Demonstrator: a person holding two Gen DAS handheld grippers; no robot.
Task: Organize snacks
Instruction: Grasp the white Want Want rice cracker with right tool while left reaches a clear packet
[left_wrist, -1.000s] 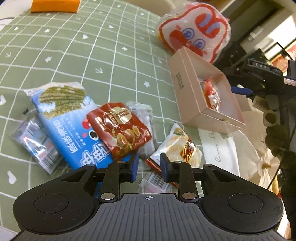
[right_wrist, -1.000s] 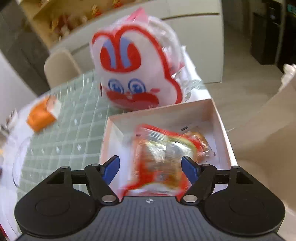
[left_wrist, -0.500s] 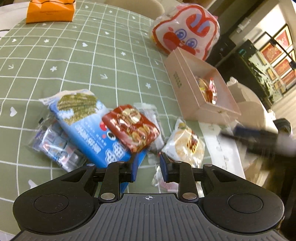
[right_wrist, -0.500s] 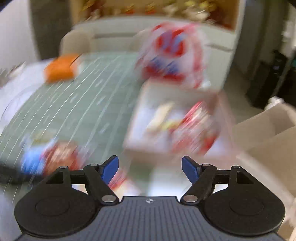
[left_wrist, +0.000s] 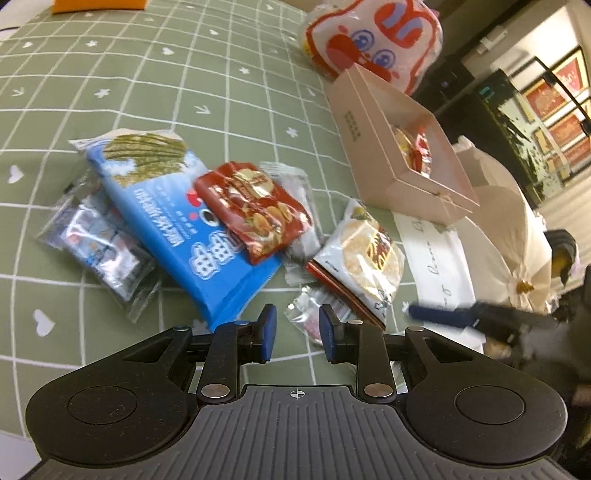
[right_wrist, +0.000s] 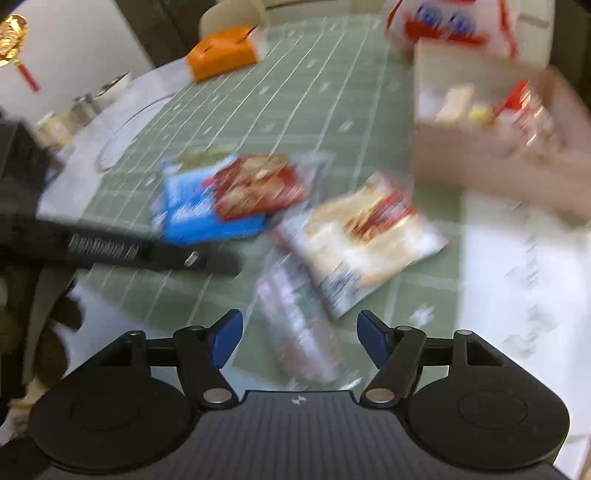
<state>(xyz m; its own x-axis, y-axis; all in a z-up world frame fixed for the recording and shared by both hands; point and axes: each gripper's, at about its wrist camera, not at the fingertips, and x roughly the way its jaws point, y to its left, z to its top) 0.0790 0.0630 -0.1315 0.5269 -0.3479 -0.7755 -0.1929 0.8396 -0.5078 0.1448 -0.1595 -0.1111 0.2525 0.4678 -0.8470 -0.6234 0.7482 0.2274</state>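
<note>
Snacks scattered on green checked cloth (left_wrist: 229, 74): blue packet (left_wrist: 177, 229), red packet (left_wrist: 255, 212) lying on it, white cracker packet (left_wrist: 365, 254) beside. Pink box (left_wrist: 373, 147) holds two snacks. Left gripper (left_wrist: 294, 334) narrowly parted, empty. Right gripper (right_wrist: 299, 339) jaws closing, nothing gripped, above clear wrapper (right_wrist: 299, 325).

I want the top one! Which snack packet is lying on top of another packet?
The dark red packet. It lies on top of the big blue packet, overlapping its right half. The white cracker packet sits apart, nearer the pink box.
</note>
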